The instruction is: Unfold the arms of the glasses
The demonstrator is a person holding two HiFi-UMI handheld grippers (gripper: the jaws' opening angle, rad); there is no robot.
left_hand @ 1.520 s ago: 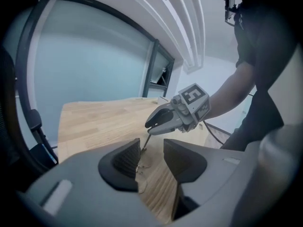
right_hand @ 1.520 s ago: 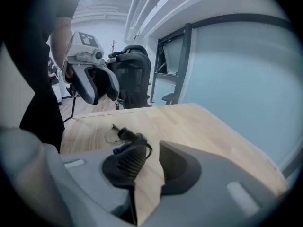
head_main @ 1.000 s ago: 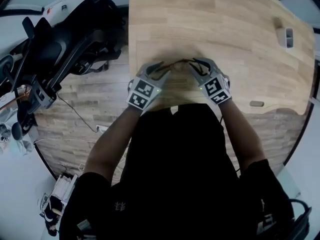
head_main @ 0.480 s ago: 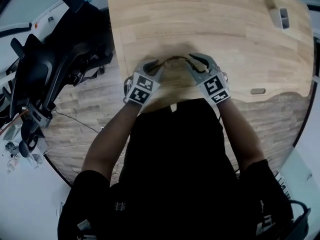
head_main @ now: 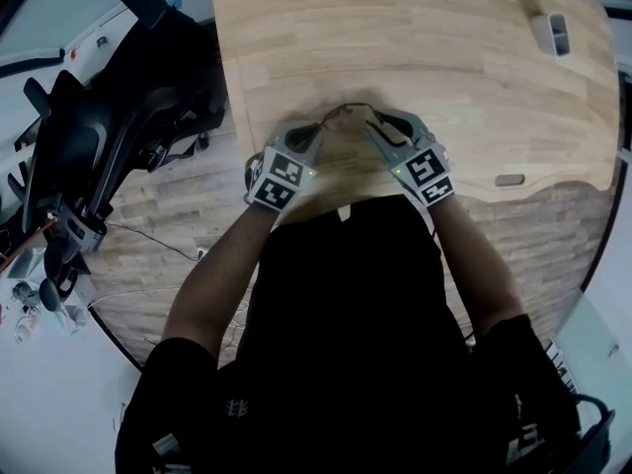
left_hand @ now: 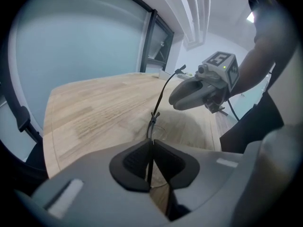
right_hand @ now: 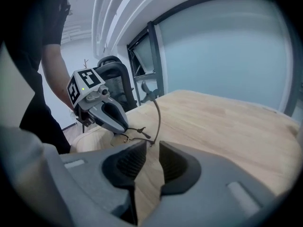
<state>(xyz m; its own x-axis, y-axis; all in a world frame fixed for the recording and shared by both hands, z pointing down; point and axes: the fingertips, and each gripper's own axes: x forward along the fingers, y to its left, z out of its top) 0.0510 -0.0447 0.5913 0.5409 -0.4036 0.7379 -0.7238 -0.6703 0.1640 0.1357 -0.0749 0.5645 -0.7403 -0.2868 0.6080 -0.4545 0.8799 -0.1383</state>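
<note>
Thin dark wire-framed glasses [head_main: 348, 115] hang between my two grippers, just above the wooden table [head_main: 395, 28] near its front edge. My left gripper [head_main: 318, 126] is closing, and its pads [left_hand: 137, 157] pinch the thin frame edge-on. From there one arm of the glasses [left_hand: 161, 98] rises towards my right gripper [left_hand: 177, 100]. My right gripper [right_hand: 152, 150] has its jaws partly apart, gripping the hinge end of the glasses [right_hand: 156, 117] at its tips. A curved arm stands up from that hinge. My left gripper [right_hand: 111, 115] shows just beyond it.
A black office chair [head_main: 99, 126] stands on the floor left of the table. A small grey object [head_main: 553, 33] lies at the table's far right. A small oval fitting [head_main: 509, 179] sits at the front edge on the right. The person's dark torso fills the lower head view.
My left gripper has sunk a little and its jaws have come together on the glasses frame. My right gripper has kept its place and its hold.
</note>
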